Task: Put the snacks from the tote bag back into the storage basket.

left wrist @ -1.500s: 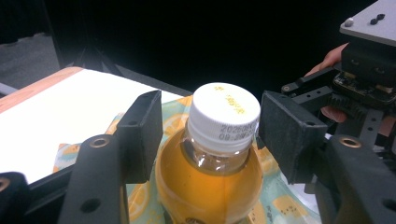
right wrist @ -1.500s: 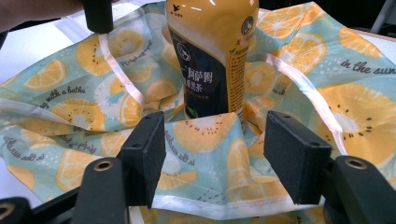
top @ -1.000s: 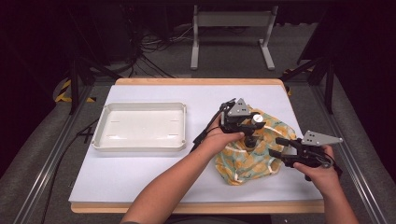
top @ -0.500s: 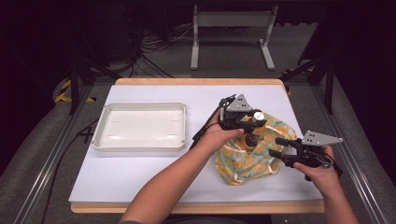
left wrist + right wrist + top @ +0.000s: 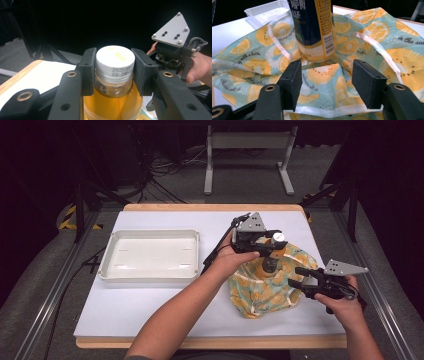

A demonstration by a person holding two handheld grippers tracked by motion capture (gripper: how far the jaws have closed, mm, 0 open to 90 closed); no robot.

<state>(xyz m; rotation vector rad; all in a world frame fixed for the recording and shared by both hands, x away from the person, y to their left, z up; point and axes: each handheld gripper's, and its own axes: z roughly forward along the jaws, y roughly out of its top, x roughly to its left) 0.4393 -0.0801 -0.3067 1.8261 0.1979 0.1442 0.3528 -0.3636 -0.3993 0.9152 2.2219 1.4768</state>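
Lifted since earlier, bottle (image 5: 115, 75) sits clamped in left gripper (image 5: 115, 70) jaws above cloth (image 5: 270, 285).

A white worktop (image 5: 150, 305) with a wooden edge carries a white tray (image 5: 150, 255) on its left half and a fruit-print cloth (image 5: 260, 292), crumpled, on its right half, well apart from the tray

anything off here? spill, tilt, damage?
No spill or damage. The bottle is capped, upright, clamped at the neck by the left gripper. The fruit-print cloth lies rumpled under it; the right gripper hangs open over its hem.
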